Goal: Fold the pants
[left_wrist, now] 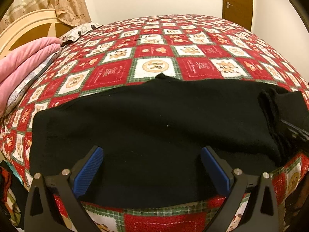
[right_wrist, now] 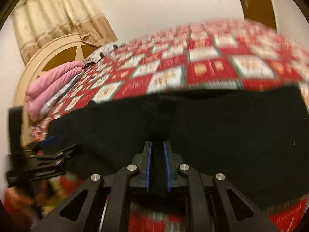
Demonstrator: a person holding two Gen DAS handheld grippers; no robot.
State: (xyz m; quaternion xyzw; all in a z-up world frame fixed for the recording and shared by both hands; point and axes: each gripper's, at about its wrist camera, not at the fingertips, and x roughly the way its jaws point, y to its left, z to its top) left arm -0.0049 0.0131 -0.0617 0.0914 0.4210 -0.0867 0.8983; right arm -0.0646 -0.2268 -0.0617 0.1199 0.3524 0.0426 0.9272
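1. Bed [left_wrist: 154, 50] with a red, white and green patchwork quilt fills most of both views; cream headboard [left_wrist: 21, 32] and a beige curtain [left_wrist: 63, 2] at the far left.
2. Black pants [left_wrist: 154, 119] lie spread across the near edge of the quilt; bunched folds at the right end in the left wrist view.
3. Pink blanket [left_wrist: 23, 65] folded up by the headboard, well apart from the pants.
4. Left gripper [left_wrist: 151, 154] hangs over the pants, blue pads wide apart, gripping nothing.
5. Right gripper [right_wrist: 157, 145] is nearly closed, narrow gap; black fabric seems to sit between the pads, but the blur makes it hard to tell.
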